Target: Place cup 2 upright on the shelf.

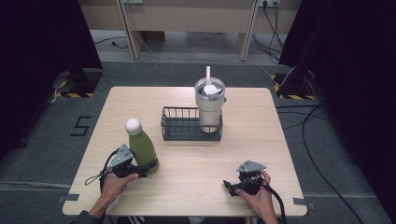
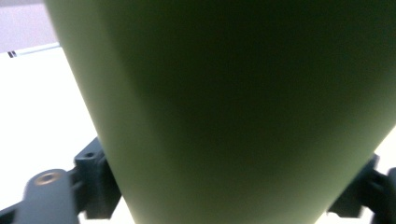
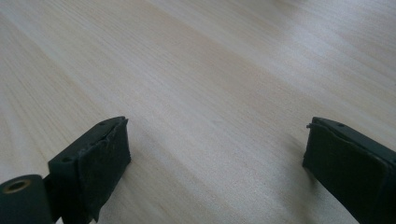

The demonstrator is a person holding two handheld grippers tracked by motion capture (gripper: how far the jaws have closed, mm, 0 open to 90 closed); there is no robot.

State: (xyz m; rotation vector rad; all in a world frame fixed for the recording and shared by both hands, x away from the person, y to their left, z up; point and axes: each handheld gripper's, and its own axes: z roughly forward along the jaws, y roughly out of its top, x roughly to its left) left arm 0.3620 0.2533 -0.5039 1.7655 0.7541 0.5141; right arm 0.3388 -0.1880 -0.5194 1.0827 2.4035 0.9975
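A green bottle (image 1: 142, 147) with a white cap stands upright at the front left of the wooden table (image 1: 261, 140). My left gripper (image 1: 147, 169) reaches in from the left and is shut on the bottle's lower body. In the left gripper view the bottle's green wall (image 2: 233, 112) sits tight between the two black jaws. At the front right, my right gripper (image 1: 229, 186) rests low over the table and points left. Its jaws stand open over bare wood in the right gripper view (image 3: 215, 158), with nothing between them.
A black wire basket (image 1: 180, 127) sits at the table's middle back, and a clear tumbler (image 1: 209, 105) with a lid and white straw stands in its right end. Cables lie on the floor to the right of the table.
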